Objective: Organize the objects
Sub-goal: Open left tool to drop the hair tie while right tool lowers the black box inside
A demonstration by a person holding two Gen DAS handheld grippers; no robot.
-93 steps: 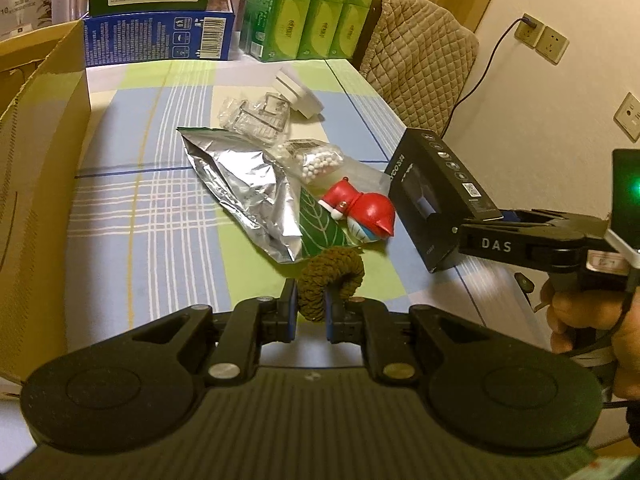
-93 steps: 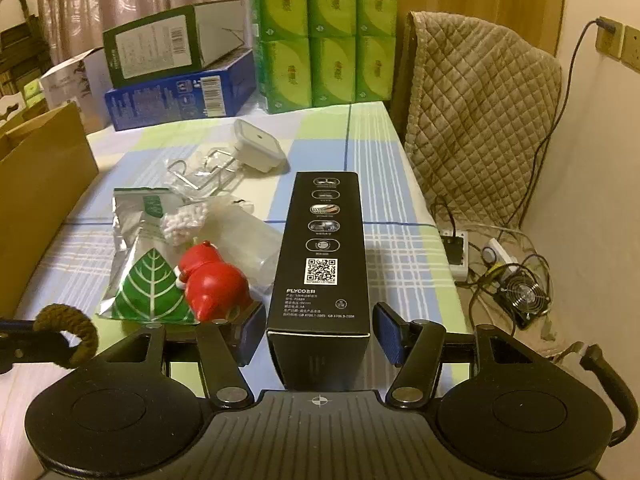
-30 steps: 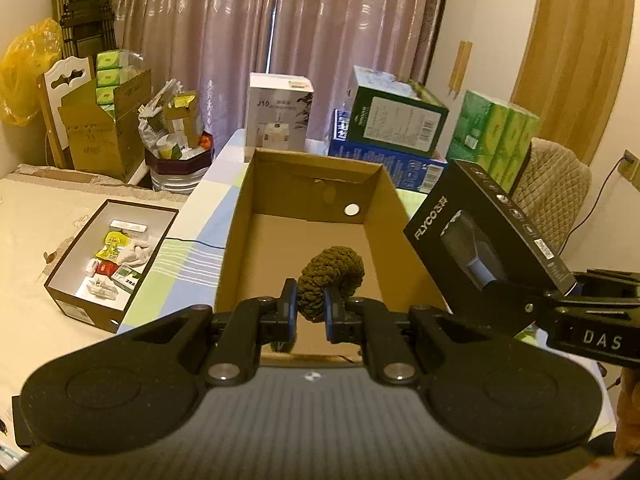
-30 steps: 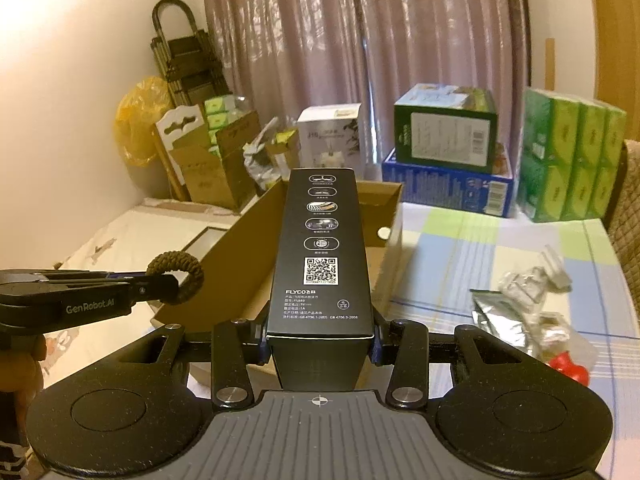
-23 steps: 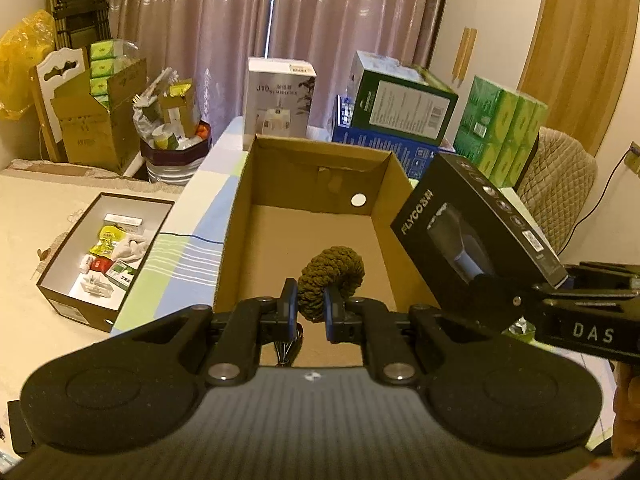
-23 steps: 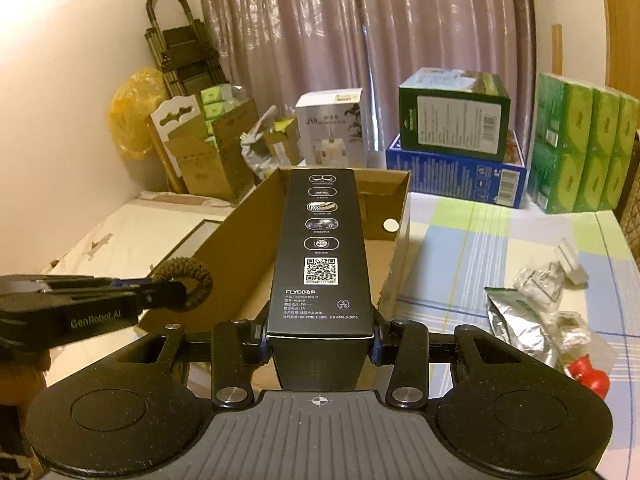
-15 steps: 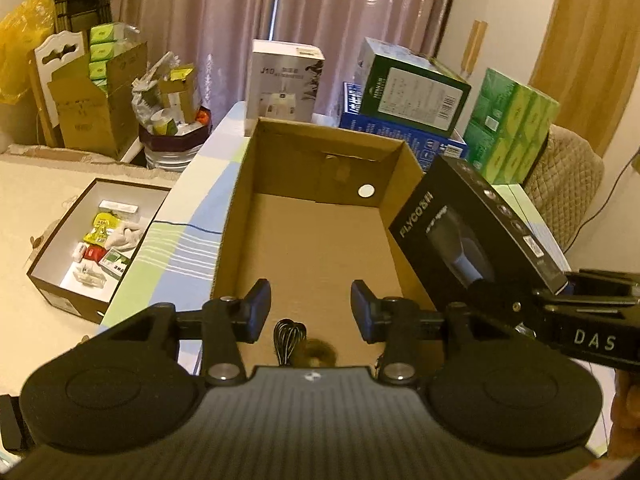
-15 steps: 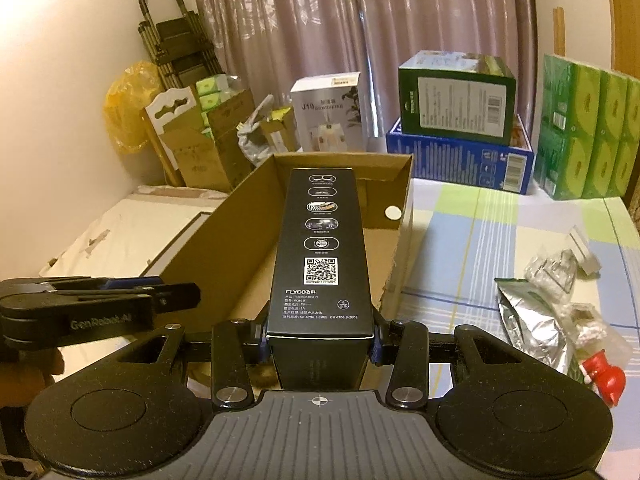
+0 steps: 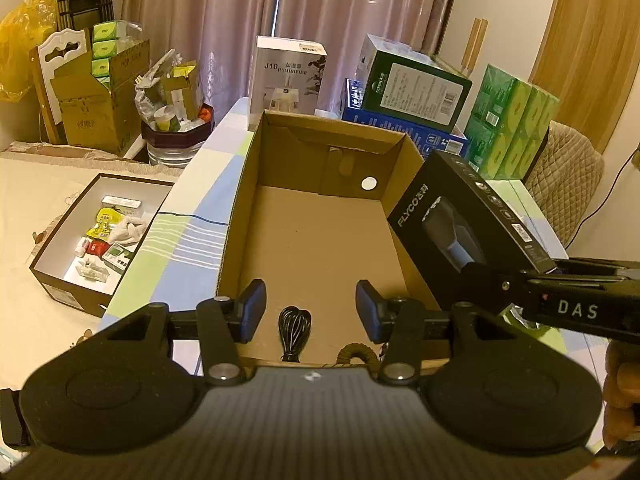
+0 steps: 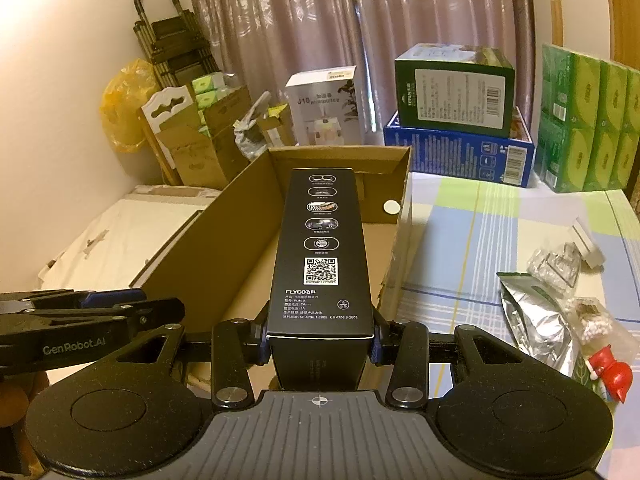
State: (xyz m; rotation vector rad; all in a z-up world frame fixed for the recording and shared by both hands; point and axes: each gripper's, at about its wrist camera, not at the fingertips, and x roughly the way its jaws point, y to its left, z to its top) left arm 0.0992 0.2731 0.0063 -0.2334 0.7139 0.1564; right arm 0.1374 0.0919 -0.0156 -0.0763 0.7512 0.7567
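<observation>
Dropped brown ring [image 9: 357,354] lies half-hidden behind opened left gripper [image 9: 311,311]

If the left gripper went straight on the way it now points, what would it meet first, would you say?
Probably the floor of the cardboard box. The open left gripper points down into it, past the black cable lying near its front wall; depth is hard to judge.
</observation>
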